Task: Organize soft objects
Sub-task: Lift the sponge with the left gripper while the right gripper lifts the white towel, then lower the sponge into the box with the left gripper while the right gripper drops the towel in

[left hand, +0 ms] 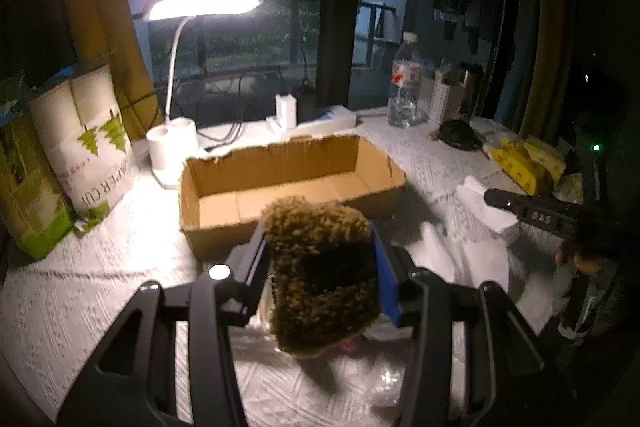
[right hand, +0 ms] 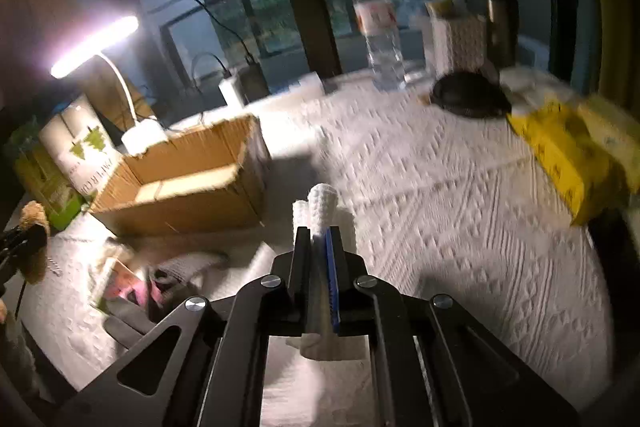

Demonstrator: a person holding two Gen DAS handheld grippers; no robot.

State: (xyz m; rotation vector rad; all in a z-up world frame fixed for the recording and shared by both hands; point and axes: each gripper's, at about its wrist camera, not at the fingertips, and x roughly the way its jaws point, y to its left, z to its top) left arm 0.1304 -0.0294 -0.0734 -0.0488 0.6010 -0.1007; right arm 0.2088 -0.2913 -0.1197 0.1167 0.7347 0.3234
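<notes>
My left gripper [left hand: 318, 241] is shut on a curly brown plush toy [left hand: 320, 267], held above the white patterned tablecloth just in front of an open cardboard box [left hand: 288, 183]. In the right wrist view my right gripper [right hand: 320, 233] is shut on a folded white knitted cloth [right hand: 322, 209] that sticks up past the fingertips and hangs below them. The cardboard box [right hand: 188, 183] lies to its left. The brown plush toy [right hand: 34, 243] shows at that view's left edge. The right gripper's black finger [left hand: 532, 209] and the white cloth [left hand: 486, 209] appear at the right of the left wrist view.
A lit desk lamp [left hand: 200, 9] stands behind the box, with paper-cup packs [left hand: 80, 147] to the left. A water bottle [left hand: 406, 83], a black cap [right hand: 470, 95] and yellow tissue packs [right hand: 568, 147] sit at the back right. Pink and grey soft items [right hand: 152, 287] lie near the box.
</notes>
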